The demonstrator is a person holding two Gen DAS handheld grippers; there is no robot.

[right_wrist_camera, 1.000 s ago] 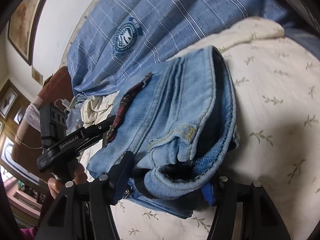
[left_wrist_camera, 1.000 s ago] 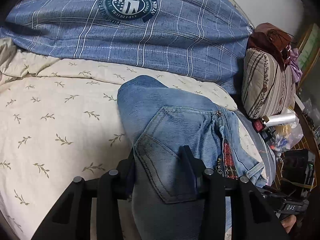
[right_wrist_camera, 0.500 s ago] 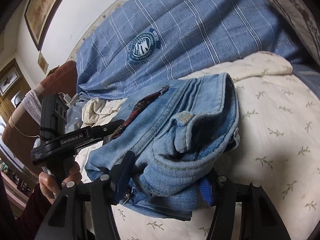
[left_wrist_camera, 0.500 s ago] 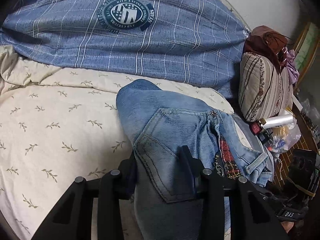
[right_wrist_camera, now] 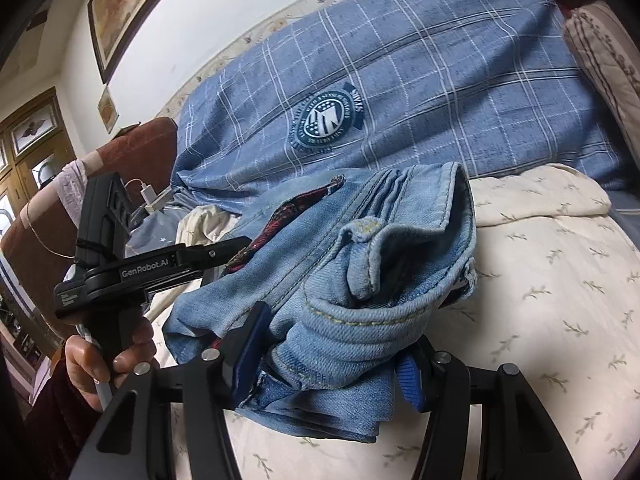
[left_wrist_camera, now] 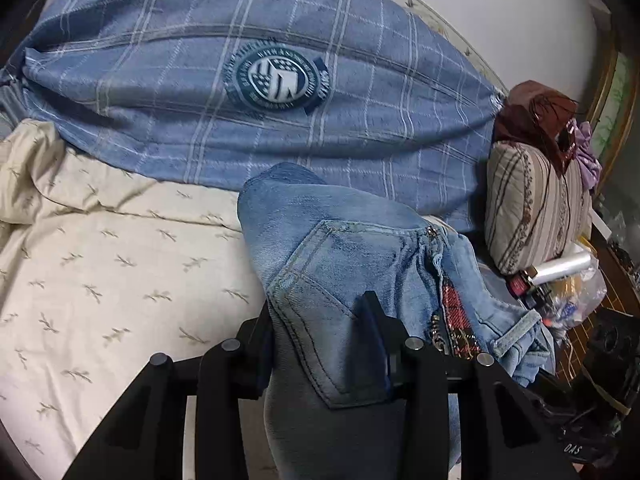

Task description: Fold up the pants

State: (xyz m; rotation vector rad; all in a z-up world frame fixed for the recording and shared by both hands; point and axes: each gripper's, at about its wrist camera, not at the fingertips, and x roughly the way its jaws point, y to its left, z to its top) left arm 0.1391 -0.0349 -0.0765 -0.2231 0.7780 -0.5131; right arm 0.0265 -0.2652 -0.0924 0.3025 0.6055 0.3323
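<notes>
The light blue jeans point(left_wrist_camera: 344, 248) are folded into a thick bundle, lifted a little over the cream leaf-print bedsheet point(left_wrist_camera: 100, 280). My left gripper point(left_wrist_camera: 320, 344) is shut on the bundle at the back pocket. My right gripper point(right_wrist_camera: 332, 344) is shut on the rolled waistband end of the jeans point(right_wrist_camera: 360, 280). A red plaid lining shows along the open fly point(left_wrist_camera: 456, 312). The left gripper also shows in the right wrist view point(right_wrist_camera: 160, 268), held in a hand at the left.
A large blue plaid pillow with a round crest point(left_wrist_camera: 276, 80) lies across the back of the bed. A striped cushion point(left_wrist_camera: 536, 204) and bottles and bags point(left_wrist_camera: 560, 272) crowd the right side. A brown chair point(right_wrist_camera: 132, 152) stands at the left of the right wrist view.
Both grippers have lifted and tilted up with the jeans still held. The pillow and wall now fill more of each view. The waistband end has bunched up more in the right gripper.
</notes>
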